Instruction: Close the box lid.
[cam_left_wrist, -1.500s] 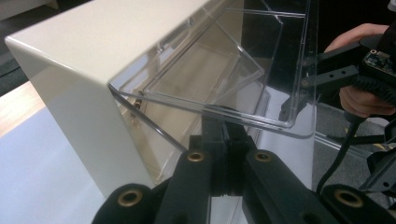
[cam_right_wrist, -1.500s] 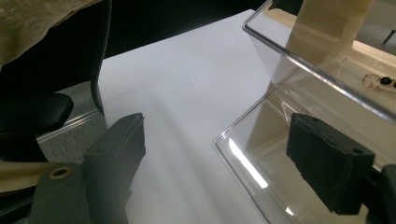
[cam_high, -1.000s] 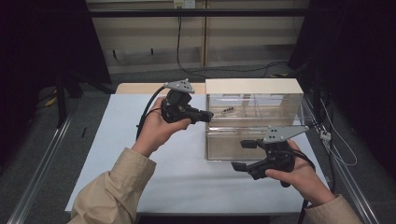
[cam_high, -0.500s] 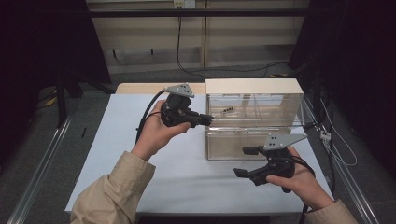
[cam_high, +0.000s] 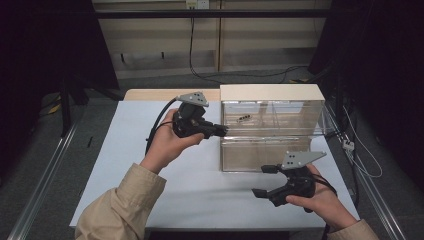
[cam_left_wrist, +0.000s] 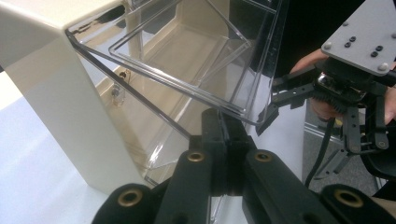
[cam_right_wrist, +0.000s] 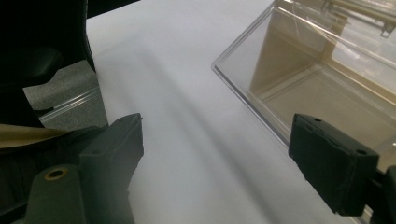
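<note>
Left tongs (cam_high: 220, 131) clamped on clear drawer box (cam_high: 270, 132) edge; right tongs (cam_high: 264, 180) spread beside it

White table (cam_high: 125, 150), black cable (cam_high: 192, 45) hanging behind, metal rail (cam_high: 45, 180) at left.

The box (cam_high: 270, 127) is a clear plastic case with a cream top and cream side wall, standing on the white table (cam_high: 125, 165) toward its right half. Its transparent front flap (cam_left_wrist: 196, 79) is tilted outward from the cream wall, and its lower edge sits at the tips of the left gripper (cam_left_wrist: 223, 135). Inside, clear partitions divide it into compartments. A small dark object (cam_high: 244, 118) lies in the upper left compartment.
</note>
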